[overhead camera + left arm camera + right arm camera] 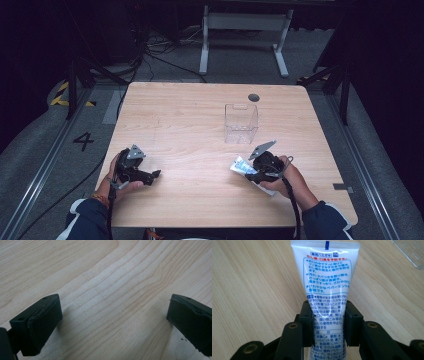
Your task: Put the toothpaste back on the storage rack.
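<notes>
- the right gripper [328, 322] pinches a white toothpaste tube [327, 285] across its lower body; in the right gripper view the two black jaws press flat against either side of the tube, with only the tube's width between them.
- the tube is soft, glossy plastic, wide and flat at its crimped end, which points away from the camera, and narrower where the jaws clamp it. it carries blue and red printed text and a small blue mark on the crimp.
- in the high view the right gripper [263, 167] sits at the near right of the table [190, 125], in the person's right hand [285, 175], with the tube [243, 166] sticking out to the left of the jaws; whether it rests on the wood or is lifted just above it is hard to tell from here.
- the left gripper [112, 320] is spread wide: its two matte black, blocky jaws stand far apart at the edges of the left gripper view, with bare wood between them and nothing held.
- in the high view the left gripper [137, 170] is low over the near left of the table, held in the left hand [117, 182], jaws pointing right, well apart from the tube.
- the table top is pale wood with a fine wavy grain, rounded at the corners.
- a clear plastic box [241, 122], upright, open-topped and thin-walled, stands beyond the right gripper, toward the far right of the table, apart from the tube.
</notes>
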The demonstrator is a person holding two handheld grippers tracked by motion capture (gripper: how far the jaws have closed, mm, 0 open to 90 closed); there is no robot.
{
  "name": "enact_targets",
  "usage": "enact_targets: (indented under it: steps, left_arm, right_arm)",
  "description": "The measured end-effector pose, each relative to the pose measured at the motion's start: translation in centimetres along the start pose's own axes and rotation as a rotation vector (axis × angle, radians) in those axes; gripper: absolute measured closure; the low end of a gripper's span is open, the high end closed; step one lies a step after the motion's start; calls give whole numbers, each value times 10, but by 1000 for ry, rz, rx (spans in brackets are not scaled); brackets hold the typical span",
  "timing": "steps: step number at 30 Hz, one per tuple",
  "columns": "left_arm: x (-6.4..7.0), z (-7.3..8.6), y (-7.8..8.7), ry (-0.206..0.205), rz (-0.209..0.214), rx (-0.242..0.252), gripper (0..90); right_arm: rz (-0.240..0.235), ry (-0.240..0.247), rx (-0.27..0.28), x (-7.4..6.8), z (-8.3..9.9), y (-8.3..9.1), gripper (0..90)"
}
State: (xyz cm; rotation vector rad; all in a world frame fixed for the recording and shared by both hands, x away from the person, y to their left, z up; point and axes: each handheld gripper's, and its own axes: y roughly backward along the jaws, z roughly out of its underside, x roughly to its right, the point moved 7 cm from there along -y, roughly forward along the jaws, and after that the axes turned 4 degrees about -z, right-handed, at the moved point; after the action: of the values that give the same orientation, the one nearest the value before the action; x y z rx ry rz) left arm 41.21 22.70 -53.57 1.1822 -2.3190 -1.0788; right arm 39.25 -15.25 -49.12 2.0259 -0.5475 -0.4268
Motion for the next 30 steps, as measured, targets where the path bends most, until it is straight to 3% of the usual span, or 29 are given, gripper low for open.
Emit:
enact_targets:
  steps: [2,5,14,17,30]
  left_arm:
    - [0,0,0,-1,0,0,6]
    - [0,0,0,1,4,2,6]
    - [1,0,0,9,7,1,6]
    - [0,0,0,0,4,2,6]
    - [1,0,0,7,7,1,6]
  right_arm:
    - [-12,-8,9,1,0,3,667]
    - [2,-38,64,9,-1,15,671]
    - [20,-45,169,15,-4,37,674]
    - [14,-51,180,16,-6,40,673]
    - [50,-19,303,18,-19,58,674]
